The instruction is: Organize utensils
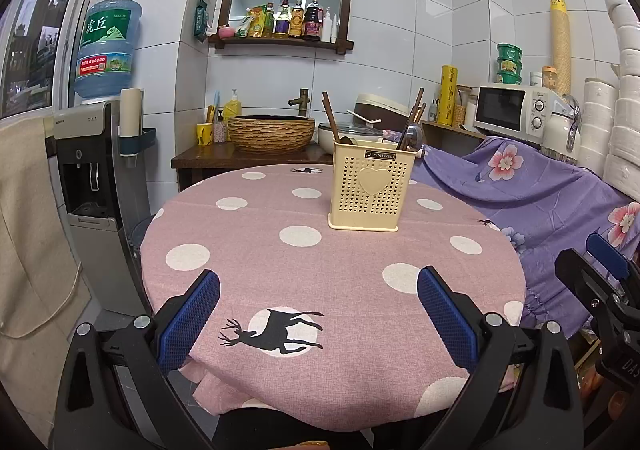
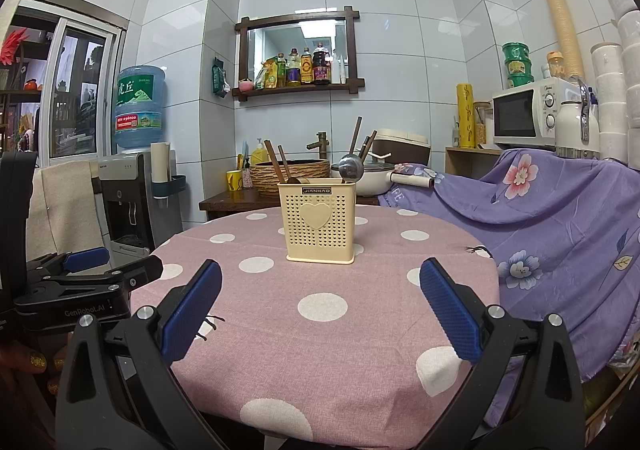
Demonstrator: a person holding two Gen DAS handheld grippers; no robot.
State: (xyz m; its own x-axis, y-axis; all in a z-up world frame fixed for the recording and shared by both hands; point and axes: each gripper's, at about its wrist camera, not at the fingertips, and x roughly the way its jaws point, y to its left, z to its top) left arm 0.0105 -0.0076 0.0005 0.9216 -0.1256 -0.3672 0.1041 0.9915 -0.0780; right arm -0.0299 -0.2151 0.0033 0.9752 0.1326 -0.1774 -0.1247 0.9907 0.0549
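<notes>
A cream perforated utensil holder (image 1: 370,188) with a heart on its front stands at the far middle of the round table (image 1: 248,258); it also shows in the right wrist view (image 2: 320,224). Brown chopsticks (image 1: 330,116) and a metal spoon (image 1: 413,138) stick up out of it. The spoon (image 2: 351,169) and chopsticks (image 2: 274,161) also show in the right wrist view. My left gripper (image 1: 318,314) is open and empty over the near table edge. My right gripper (image 2: 320,310) is open and empty, also at the near edge. No loose utensils lie on the table.
The table has a pink polka-dot cloth with a deer print (image 1: 276,332). A purple floral cloth (image 1: 532,186) covers furniture on the right. A water dispenser (image 1: 94,166) stands left. A basin (image 1: 271,133), pot and microwave (image 1: 510,112) are behind the table.
</notes>
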